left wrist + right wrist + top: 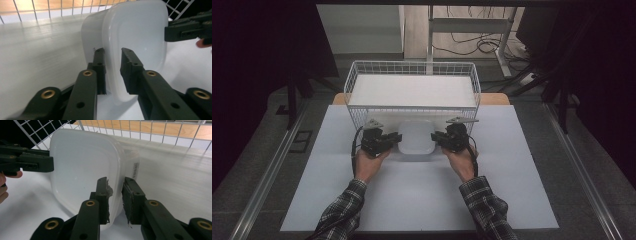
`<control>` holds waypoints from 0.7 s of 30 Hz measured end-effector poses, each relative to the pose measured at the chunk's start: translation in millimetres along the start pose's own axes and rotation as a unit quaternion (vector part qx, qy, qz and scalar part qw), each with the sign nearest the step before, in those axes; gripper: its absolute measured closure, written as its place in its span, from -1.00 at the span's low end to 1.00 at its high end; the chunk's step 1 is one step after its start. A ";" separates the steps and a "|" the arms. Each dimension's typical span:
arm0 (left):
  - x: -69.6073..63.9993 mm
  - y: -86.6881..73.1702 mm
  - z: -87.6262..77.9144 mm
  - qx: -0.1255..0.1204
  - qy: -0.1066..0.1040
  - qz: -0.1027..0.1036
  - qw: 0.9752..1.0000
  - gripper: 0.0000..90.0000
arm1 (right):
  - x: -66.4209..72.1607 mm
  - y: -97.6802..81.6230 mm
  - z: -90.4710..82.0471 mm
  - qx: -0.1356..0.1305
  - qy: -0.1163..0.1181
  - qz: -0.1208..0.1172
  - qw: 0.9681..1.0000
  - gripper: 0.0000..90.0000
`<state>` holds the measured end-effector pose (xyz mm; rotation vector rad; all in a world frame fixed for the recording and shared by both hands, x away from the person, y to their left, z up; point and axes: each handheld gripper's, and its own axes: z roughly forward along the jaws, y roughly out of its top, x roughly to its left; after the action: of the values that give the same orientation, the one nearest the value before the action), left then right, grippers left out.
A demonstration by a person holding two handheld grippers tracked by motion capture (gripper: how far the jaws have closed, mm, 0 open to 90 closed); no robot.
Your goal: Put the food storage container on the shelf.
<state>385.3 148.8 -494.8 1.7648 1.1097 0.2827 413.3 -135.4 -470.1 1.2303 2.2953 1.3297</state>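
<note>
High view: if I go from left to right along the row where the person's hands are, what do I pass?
Left hand → left gripper → white container → right gripper → right hand, all on the white table just in front of the wire basket.

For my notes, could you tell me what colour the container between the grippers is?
White, slightly translucent container; clearest in the right gripper view.

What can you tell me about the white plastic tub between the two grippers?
The white plastic tub is translucent, shallow and squarish with rounded corners and a thin rim; it looks empty. It sits just in front of the wire basket, over the white mat. The left hand-held gripper straddles one wall, and the right hand-held gripper straddles the opposite wall. A small printed label shows on its outside.
</note>
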 end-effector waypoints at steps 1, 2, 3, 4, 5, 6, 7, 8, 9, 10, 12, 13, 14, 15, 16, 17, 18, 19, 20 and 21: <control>-0.6 1.3 3.2 0.001 0.008 0.005 1.000 0.58 | 1.0 2.2 4.3 -0.002 -0.010 -0.006 1.000 0.57; 0.3 1.8 4.1 0.000 0.009 0.006 1.000 0.56 | 2.0 2.6 6.1 -0.001 -0.016 -0.012 1.000 0.55; 0.3 1.8 4.1 0.000 0.009 0.006 1.000 0.56 | 2.0 2.6 6.1 -0.001 -0.016 -0.012 1.000 0.55; 3.0 2.3 4.7 -0.002 0.006 0.008 1.000 0.55 | 1.9 2.6 8.4 -0.008 -0.021 -0.021 1.000 0.52; 3.3 2.5 5.1 -0.004 0.009 0.011 1.000 0.54 | 0.6 2.6 8.7 -0.009 -0.018 -0.022 1.000 0.51; 3.0 2.6 6.0 -0.006 0.017 0.013 1.000 0.50 | -0.7 2.6 8.9 -0.013 -0.017 -0.022 1.000 0.49; 0.0 3.1 7.7 -0.012 0.036 0.030 0.999 0.52 | 0.0 3.0 10.0 -0.015 -0.026 -0.031 0.999 0.51; -1.7 3.9 8.5 -0.012 0.043 0.038 0.998 0.54 | 3.8 3.4 13.5 -0.012 -0.037 -0.049 0.998 0.53; -3.7 5.4 9.8 -0.012 0.053 0.045 0.997 0.56 | 6.2 4.0 14.3 -0.014 -0.048 -0.058 0.997 0.54; -4.5 6.9 10.5 -0.010 0.059 0.052 0.997 0.56 | 9.2 5.3 15.3 -0.014 -0.060 -0.066 0.996 0.55; -4.8 11.1 12.8 -0.006 0.071 0.066 0.995 0.55 | 11.1 8.0 17.6 -0.015 -0.072 -0.074 0.995 0.56; -5.1 12.3 14.4 -0.008 0.076 0.067 0.995 0.55 | 10.1 9.3 18.8 -0.017 -0.073 -0.071 0.995 0.56; -3.9 13.8 15.6 -0.007 0.080 0.071 0.994 0.54 | 8.7 10.4 20.0 -0.019 -0.073 -0.071 0.995 0.55; -3.8 14.8 17.4 -0.010 0.085 0.062 0.994 0.54 | 7.6 11.2 21.5 -0.021 -0.076 -0.070 0.994 0.55; -3.1 16.0 19.0 -0.010 0.088 0.062 0.994 0.50 | 7.0 12.3 23.1 -0.023 -0.080 -0.070 0.994 0.54; -3.3 17.1 20.1 -0.012 0.095 0.063 0.993 0.46 | 7.1 13.6 24.6 -0.024 -0.085 -0.070 0.994 0.53; -3.3 17.1 20.1 -0.012 0.095 0.063 0.993 0.39 | 7.5 15.1 25.7 -0.023 -0.092 -0.074 0.993 0.52; -4.6 16.5 19.4 -0.016 0.108 0.075 0.991 0.35 | 7.9 16.0 26.0 -0.022 -0.095 -0.076 0.992 0.52; -4.6 16.5 19.4 -0.016 0.108 0.075 0.991 0.33 | 7.9 16.0 26.0 -0.022 -0.095 -0.076 0.992 0.52; -5.3 13.6 13.9 -0.028 0.114 0.078 0.990 0.27 | 8.1 16.3 23.2 -0.028 -0.098 -0.078 0.992 0.49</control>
<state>398.6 134.8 -488.7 1.8047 1.1125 0.6170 429.9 -111.1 -468.6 1.0865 2.1535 1.1555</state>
